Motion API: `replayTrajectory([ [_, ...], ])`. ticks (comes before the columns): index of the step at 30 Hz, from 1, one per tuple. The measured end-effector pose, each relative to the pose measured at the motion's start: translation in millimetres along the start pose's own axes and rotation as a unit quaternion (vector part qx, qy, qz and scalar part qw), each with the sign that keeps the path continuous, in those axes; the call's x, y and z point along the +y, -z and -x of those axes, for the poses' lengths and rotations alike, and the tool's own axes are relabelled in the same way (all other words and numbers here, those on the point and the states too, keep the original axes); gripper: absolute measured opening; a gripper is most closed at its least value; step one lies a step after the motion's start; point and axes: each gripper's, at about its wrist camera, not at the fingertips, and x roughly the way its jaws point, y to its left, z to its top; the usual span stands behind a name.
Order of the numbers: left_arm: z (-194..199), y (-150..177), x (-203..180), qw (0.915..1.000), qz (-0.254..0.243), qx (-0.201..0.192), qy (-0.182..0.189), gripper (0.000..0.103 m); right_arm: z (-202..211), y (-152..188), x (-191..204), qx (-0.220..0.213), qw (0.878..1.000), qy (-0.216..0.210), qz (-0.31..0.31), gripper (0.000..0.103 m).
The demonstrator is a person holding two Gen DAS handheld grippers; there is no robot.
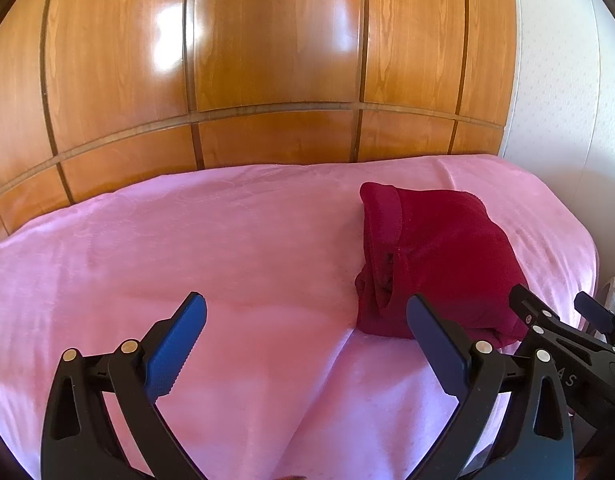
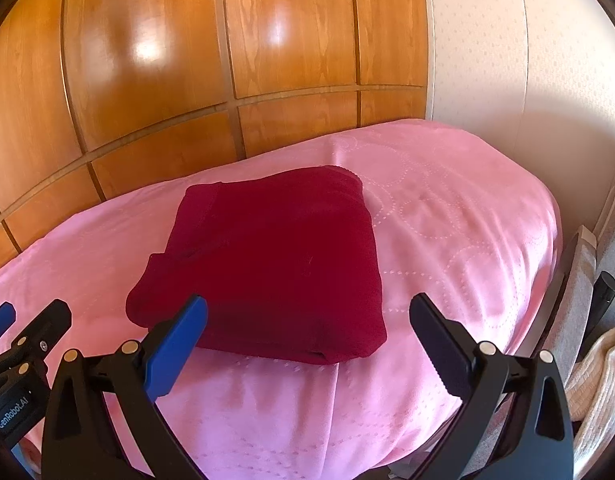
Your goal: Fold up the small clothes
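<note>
A dark red garment [image 2: 267, 264] lies folded into a compact rectangle on the pink blanket [image 2: 447, 240]. It also shows in the left wrist view [image 1: 439, 256], right of centre. My left gripper [image 1: 307, 340] is open and empty, above the blanket just left of the garment's near edge. My right gripper [image 2: 307, 340] is open and empty, above the garment's near right corner. The right gripper shows at the right edge of the left wrist view [image 1: 555, 308], and the left gripper at the left edge of the right wrist view [image 2: 27, 316].
A glossy wooden panelled wardrobe [image 1: 267, 60] stands behind the bed. A white wall [image 2: 507, 60] is at the right. A beige cloth [image 2: 599, 380] and a dark handle [image 2: 603, 288] lie off the bed's right side.
</note>
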Motion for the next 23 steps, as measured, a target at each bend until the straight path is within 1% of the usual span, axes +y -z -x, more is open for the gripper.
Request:
replayTrajectory([
  [8, -0.4, 1.9, 4.9, 1.0000, 0.002, 0.002, 0.003, 0.099, 2.6, -0.1, 4.1, -0.001, 1.000, 0.000, 0.007, 0.101],
  [12, -0.7, 2.3, 7.7, 1.0000, 0.006, -0.007, 0.003, 0.099, 3.9, 1.3, 7.6, -0.004, 1.000, -0.001, 0.014, 0.101],
  [18, -4.7, 4.7, 6.2, 0.9999, 0.005, 0.007, -0.005, 0.099, 0.4, 3.2, 8.2, 0.001, 1.000, -0.002, 0.017, 0.101],
  [21, -6.6, 4.5, 8.0, 0.9999, 0.011, 0.012, 0.001, 0.099, -0.6, 3.0, 8.4, 0.002, 1.000, -0.002, 0.016, 0.101],
  [23, -7.8, 4.6, 8.2, 0.9998, 0.011, 0.014, -0.002, 0.099, -1.8, 2.7, 9.2, 0.004, 1.000, -0.001, 0.018, 0.101],
])
